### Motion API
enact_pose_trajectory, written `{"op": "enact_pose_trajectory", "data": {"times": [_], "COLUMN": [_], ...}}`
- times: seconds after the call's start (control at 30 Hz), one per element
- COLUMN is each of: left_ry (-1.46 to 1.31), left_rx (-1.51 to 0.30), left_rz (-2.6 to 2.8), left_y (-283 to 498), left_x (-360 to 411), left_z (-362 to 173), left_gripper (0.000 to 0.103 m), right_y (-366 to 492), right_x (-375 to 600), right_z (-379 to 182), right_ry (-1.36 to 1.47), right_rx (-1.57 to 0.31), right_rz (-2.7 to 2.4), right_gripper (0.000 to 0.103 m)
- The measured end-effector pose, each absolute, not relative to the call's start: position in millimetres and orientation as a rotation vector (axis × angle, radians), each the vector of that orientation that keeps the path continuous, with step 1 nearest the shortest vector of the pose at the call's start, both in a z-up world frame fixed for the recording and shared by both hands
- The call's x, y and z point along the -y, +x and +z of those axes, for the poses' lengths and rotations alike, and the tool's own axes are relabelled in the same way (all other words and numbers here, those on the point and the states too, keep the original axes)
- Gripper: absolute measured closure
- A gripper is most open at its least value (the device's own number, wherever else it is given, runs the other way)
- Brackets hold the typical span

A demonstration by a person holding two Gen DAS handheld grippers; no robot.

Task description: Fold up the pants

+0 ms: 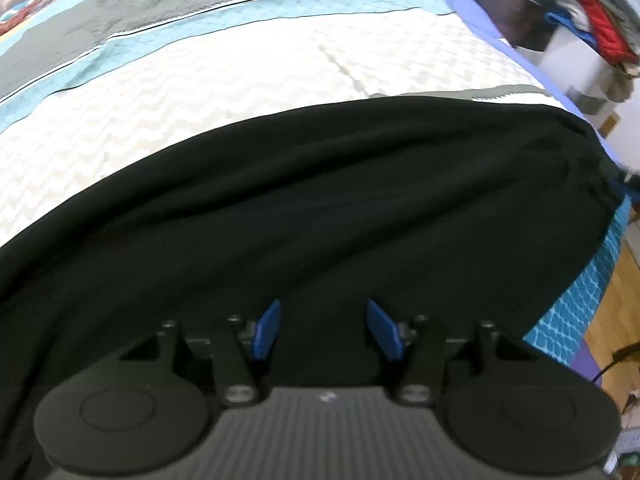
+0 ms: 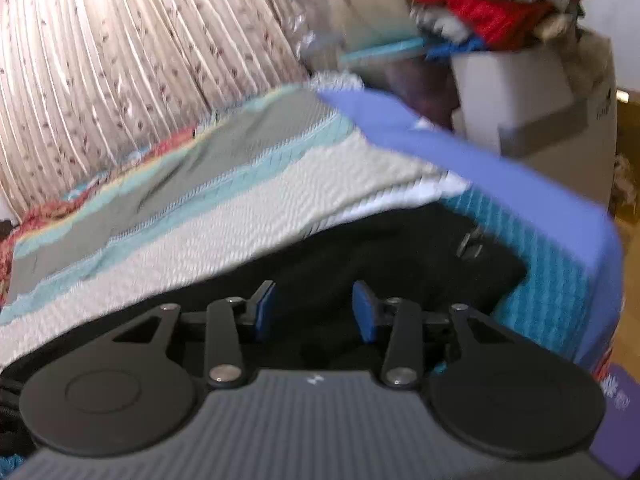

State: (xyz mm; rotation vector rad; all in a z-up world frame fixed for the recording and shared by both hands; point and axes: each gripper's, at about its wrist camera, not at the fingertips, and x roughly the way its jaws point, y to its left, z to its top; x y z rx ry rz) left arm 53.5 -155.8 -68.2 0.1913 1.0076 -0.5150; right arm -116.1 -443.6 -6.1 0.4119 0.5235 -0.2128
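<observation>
Black pants (image 1: pixel 320 200) lie spread across the bed, reaching its right edge. My left gripper (image 1: pixel 324 330) is open, its blue fingertips (image 1: pixel 267 330) just above the near part of the pants with nothing between them. In the right wrist view the pants (image 2: pixel 400 256) lie at the bed's corner. My right gripper (image 2: pixel 316 310) is open over the black cloth and holds nothing.
The bedspread (image 1: pixel 200 92) has white, teal and grey stripes, with a blue sheet edge (image 2: pixel 480 160) at the right. A pile of clothes (image 2: pixel 480 4) sits on a white box (image 2: pixel 520 92) beyond the bed. Pleated curtains (image 2: pixel 120 60) hang behind. Wooden floor (image 1: pixel 612 320) shows at the right.
</observation>
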Motion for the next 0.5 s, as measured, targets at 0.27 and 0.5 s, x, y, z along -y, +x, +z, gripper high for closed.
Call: {"op": "enact_pose_trajectory", "data": {"times": [0.27,0.5], "left_ry": [0.189,0.182], "left_rx": [-0.991,-0.99], "left_rz": [-0.424,-0.351], "left_y": [40.3,35.0], "left_x": [132.5,115.2], "left_z": [-58.6,-57.9], "left_gripper": [0.053,0.051], "right_y": [-108.9,-113.4], "right_x": [458.9,420.4], "right_z": [-16.2,5.1], "right_ry": [0.545,0.536], "right_rx": [-0.56,-0.531], "right_rz": [-0.366,-0.272], "right_gripper": [0.062,0.056]}}
